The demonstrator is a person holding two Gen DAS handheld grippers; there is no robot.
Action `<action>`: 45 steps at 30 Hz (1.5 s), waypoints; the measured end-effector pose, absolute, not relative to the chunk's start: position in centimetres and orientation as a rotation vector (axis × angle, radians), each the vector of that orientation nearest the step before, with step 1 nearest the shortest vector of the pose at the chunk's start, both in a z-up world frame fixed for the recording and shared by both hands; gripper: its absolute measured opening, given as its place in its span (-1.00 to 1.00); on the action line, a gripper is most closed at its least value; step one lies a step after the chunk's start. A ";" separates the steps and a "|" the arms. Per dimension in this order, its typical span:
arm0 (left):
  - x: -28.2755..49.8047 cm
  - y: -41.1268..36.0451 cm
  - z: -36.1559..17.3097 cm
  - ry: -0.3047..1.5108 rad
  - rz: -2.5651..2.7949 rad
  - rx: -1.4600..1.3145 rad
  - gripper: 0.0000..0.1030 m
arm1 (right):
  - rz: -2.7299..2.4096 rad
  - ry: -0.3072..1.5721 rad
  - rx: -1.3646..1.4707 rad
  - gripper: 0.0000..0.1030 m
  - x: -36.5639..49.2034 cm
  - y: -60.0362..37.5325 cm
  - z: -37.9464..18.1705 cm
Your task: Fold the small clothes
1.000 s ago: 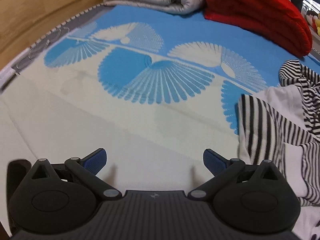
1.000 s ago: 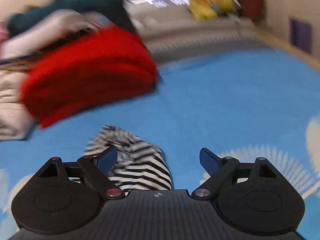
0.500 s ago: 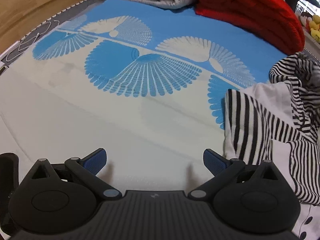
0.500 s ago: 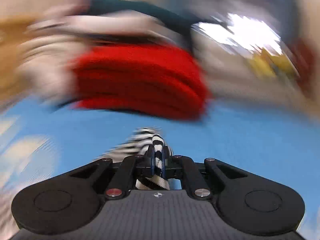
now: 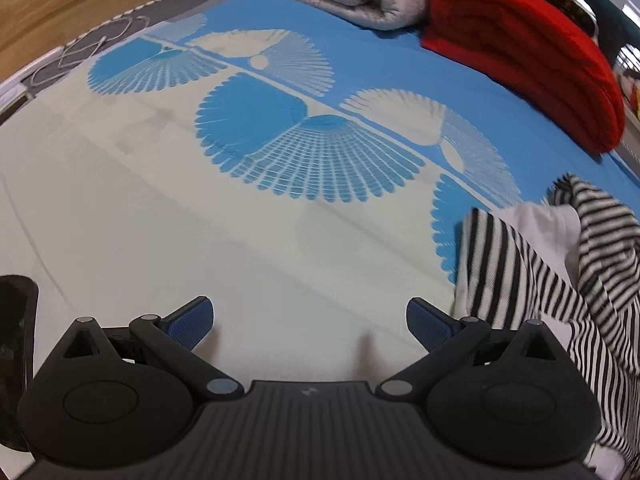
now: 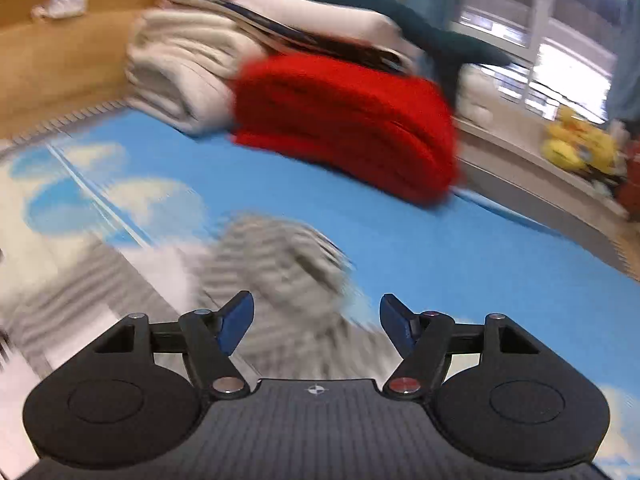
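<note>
Striped b/w garment (image 5: 532, 276) lies crumpled on bed sheet (image 5: 200, 208), right of left gripper (image 5: 309, 318), near red blanket (image 5: 520, 52). Both grippers' jaws apart, empty; right gripper (image 6: 317, 322) over garment. Looks soft, light, floppy; prob. best pinched at a hem corner.

Taking the striped garment (image 5: 540, 280) as landmark: it lies crumpled on the patterned mat (image 5: 280, 220), at the right edge of the left wrist view, just right of the left gripper (image 5: 310, 318), whose fingers stand wide apart over bare mat. In the right wrist view the same garment (image 6: 280, 272) sits directly ahead of the right gripper (image 6: 316, 320), between and beyond its spread fingers. Behind the garment, well apart from it, a folded blanket (image 6: 348, 124) rests on the mat, with a stack of folded bedding (image 6: 180, 76) to that blanket's left and further clothes piled on top
</note>
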State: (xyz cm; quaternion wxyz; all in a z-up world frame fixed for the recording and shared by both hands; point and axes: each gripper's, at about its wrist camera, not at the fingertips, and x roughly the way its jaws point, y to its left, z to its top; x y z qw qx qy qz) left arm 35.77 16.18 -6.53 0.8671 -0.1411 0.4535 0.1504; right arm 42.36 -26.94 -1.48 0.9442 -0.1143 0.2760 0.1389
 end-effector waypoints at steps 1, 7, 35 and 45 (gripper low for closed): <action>35.8 16.4 -6.6 0.952 0.318 -0.310 0.99 | 0.312 0.573 -0.228 0.41 43.5 -25.1 -1.9; 35.7 16.9 -6.9 0.978 0.284 -0.321 0.99 | 0.267 0.829 -0.280 0.49 52.8 -15.3 -9.2; 35.1 13.6 -7.0 0.992 0.205 -0.332 0.99 | 0.437 0.709 -0.539 -0.05 20.4 -20.3 -9.8; 36.0 11.4 -7.3 0.988 0.170 -0.283 0.99 | 0.174 0.718 -0.106 -0.34 28.6 -24.3 -9.0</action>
